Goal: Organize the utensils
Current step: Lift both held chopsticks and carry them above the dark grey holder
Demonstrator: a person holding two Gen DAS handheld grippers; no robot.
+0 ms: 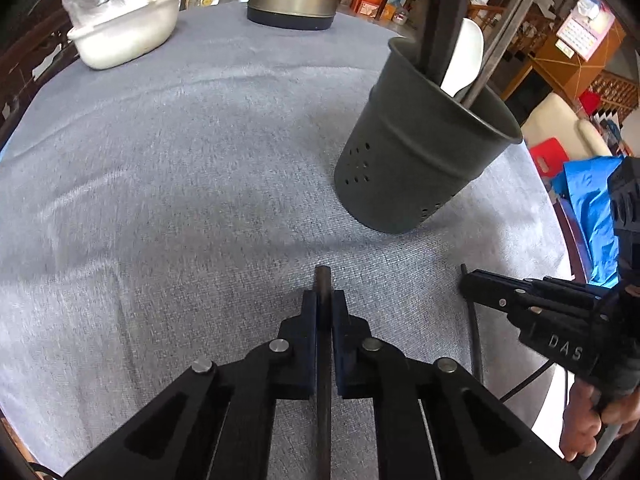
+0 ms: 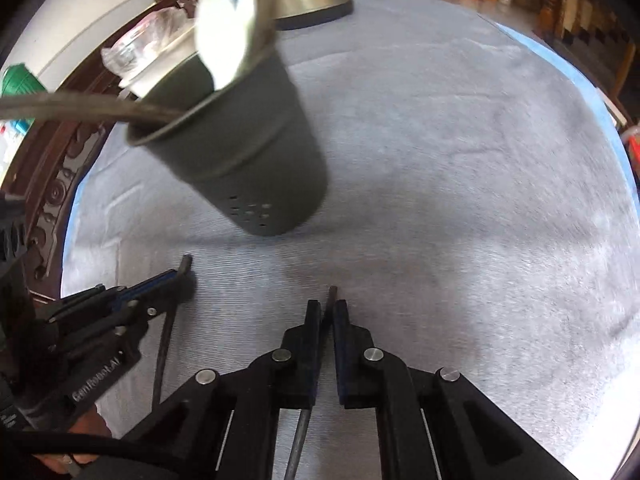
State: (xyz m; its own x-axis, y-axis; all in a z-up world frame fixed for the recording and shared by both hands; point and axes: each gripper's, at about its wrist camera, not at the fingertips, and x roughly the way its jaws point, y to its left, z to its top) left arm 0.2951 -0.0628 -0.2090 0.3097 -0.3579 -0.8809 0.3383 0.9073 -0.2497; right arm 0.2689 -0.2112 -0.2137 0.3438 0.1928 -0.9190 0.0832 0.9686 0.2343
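The left gripper (image 1: 324,304) and the right gripper (image 2: 327,312) are each pinching a thin dark chopstick (image 1: 322,280) (image 2: 331,294) above the grey cloth-covered table (image 1: 180,180), likely next lifting them into the nearby dark perforated metal utensil cup (image 1: 416,152).

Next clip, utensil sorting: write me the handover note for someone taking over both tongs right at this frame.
Left tongs: shut on a thin dark chopstick, its tip sticking out past the fingertips, low over the grey tablecloth.
Right tongs: shut on a second dark chopstick, same posture.
The dark green perforated metal utensil cup stands upright just ahead, between the two tongs.
Done: the cup already holds a white plastic spoon and several dark sticks.
Left: put both held chopsticks into the cup. No other loose utensils show on the cloth.
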